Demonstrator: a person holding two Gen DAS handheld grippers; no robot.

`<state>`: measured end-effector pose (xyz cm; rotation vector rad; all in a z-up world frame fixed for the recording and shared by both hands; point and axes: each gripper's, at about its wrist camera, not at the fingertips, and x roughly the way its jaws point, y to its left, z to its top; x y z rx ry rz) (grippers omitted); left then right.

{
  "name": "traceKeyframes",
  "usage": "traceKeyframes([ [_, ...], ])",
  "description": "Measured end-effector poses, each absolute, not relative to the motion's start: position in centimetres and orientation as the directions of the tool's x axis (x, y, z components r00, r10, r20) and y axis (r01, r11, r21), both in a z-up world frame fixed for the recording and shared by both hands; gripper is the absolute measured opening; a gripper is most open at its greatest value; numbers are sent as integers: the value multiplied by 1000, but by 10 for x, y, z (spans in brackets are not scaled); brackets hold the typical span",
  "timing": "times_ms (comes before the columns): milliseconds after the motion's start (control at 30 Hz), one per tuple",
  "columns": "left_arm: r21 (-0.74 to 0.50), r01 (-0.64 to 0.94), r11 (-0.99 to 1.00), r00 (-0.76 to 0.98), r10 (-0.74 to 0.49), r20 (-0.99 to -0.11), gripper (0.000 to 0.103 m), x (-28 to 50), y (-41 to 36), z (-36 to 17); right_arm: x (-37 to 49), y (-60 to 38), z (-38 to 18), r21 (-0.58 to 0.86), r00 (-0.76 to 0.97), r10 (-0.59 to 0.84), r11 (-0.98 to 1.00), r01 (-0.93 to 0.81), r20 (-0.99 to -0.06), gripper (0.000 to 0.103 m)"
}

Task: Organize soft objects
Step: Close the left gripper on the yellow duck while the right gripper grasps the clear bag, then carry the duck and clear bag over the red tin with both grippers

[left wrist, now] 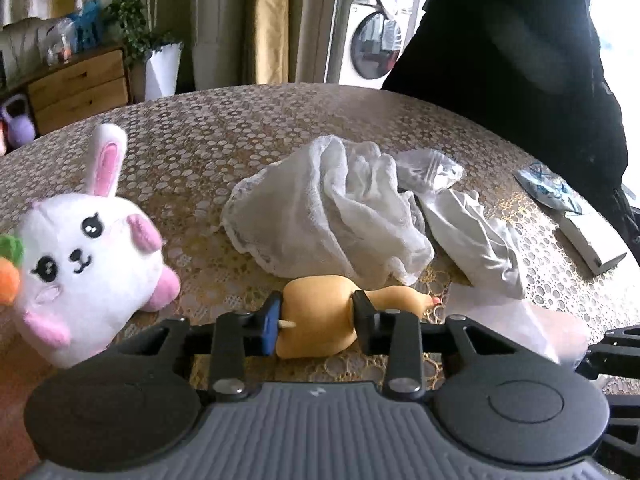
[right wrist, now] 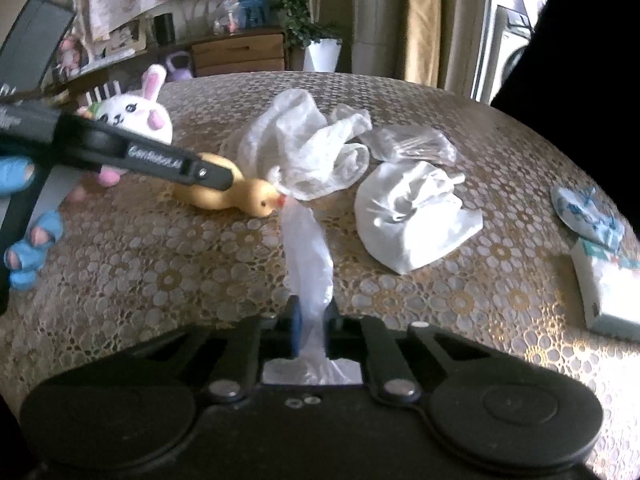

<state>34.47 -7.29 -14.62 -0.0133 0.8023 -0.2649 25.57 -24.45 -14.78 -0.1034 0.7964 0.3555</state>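
My left gripper (left wrist: pixel 316 314) is shut on a yellow rubber duck (left wrist: pixel 320 312) that rests on the patterned table; the duck (right wrist: pixel 248 196) and the left gripper's arm (right wrist: pixel 160 162) also show in the right wrist view. My right gripper (right wrist: pixel 314 324) is shut on a thin translucent plastic bag (right wrist: pixel 308 256) that stretches toward the duck's beak. A white plush rabbit (left wrist: pixel 86 248) lies left of the duck. A crumpled white lace cloth (left wrist: pixel 332 208) lies behind the duck, with a grey-white cloth (left wrist: pixel 476 240) to its right.
A clear plastic bag (right wrist: pixel 408 142) lies behind the cloths. A blue-white pouch (right wrist: pixel 586 212) and a tissue pack (right wrist: pixel 608 288) sit at the table's right edge. A person in black (left wrist: pixel 520 60) stands at the far right. Drawers and plants stand beyond the table.
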Motion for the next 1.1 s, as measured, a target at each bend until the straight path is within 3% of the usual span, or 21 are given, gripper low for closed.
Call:
traceKeyframes([
  [1100,-147,125,981,695,-193,-692,34,223,11,-63,181,-191,-51,90,644,392,889,-449,-657,7],
])
